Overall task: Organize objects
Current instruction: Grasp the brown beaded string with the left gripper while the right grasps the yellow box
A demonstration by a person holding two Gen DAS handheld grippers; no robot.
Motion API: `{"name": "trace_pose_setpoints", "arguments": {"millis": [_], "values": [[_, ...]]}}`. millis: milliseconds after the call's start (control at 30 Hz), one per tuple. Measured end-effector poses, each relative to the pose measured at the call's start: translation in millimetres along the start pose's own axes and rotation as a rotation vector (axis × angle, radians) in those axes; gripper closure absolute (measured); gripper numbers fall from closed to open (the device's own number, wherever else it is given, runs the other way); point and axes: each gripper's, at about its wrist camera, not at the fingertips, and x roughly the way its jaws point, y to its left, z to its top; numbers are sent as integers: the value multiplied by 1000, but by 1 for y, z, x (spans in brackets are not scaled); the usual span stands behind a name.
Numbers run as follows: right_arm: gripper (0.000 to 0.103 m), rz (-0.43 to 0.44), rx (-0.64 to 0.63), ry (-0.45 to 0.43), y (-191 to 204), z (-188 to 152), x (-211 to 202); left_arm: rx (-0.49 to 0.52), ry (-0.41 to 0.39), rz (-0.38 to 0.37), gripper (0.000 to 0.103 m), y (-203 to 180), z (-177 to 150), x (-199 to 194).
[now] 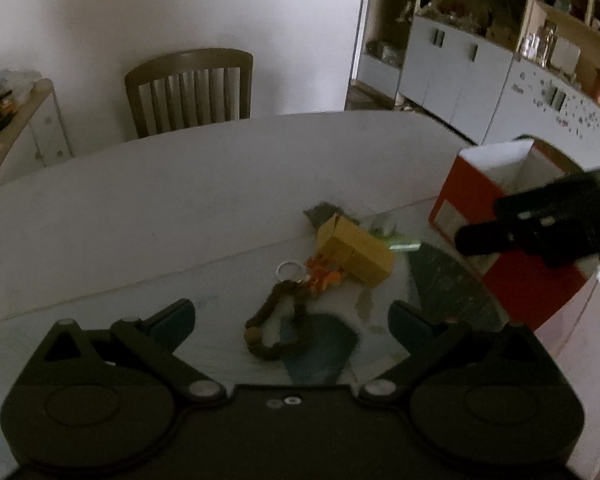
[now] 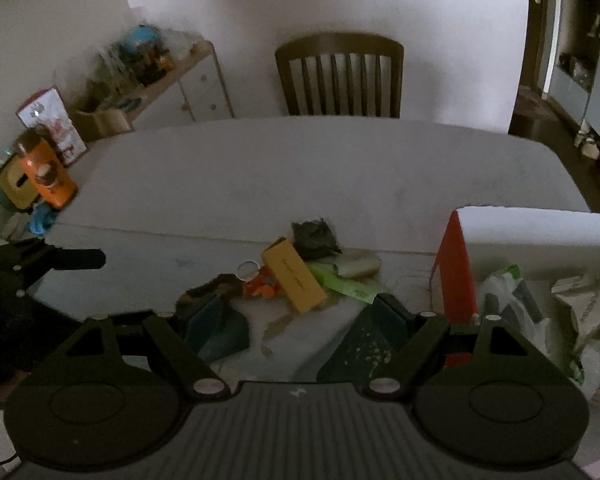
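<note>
A small pile lies on the white table [image 1: 180, 208]: a yellow box [image 1: 356, 254], an orange trinket [image 1: 324, 278] with a key ring [image 1: 289, 270], and a brown strap [image 1: 278, 316]. My left gripper [image 1: 292, 320] hangs open over the strap, apart from it. My right gripper [image 2: 300, 328] is open just short of the yellow box [image 2: 294, 280], with nothing between its fingers. Beside the box lie a green packet [image 2: 348, 285], a white item [image 2: 358, 263] and a dark grey wad [image 2: 314, 234]. A red carton [image 2: 456, 276] stands open to the right.
Bags and crumpled paper [image 2: 580, 312] fill the carton. One finger [image 1: 500, 236] of the right gripper crosses in front of the red carton [image 1: 516, 284]. A wooden chair [image 2: 340, 80] stands behind the table. An orange bottle [image 2: 46, 176] and clutter sit at the left edge.
</note>
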Motion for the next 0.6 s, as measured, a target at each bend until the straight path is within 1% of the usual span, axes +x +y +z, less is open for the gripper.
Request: {"name": "trace_pose_setpoints", "arguments": {"millis": [200,300,433,567,600], "values": [[20,-14,-13,42,1,4,31,27,32,-25,1,-2,-10,25],[20,-7,-18,65,2,6,44,55,43,-32,1,-7,-12,37],[20,-15,-49,83,6,9,59,76,57,-44,3,-11,-14,50],[20,-19,-64,101,7,13,75,83,64,-49,11,-14,-17,60],[20,-19,-67,105,8,14,79,86,63,-46,16,-15,-17,63]]}}
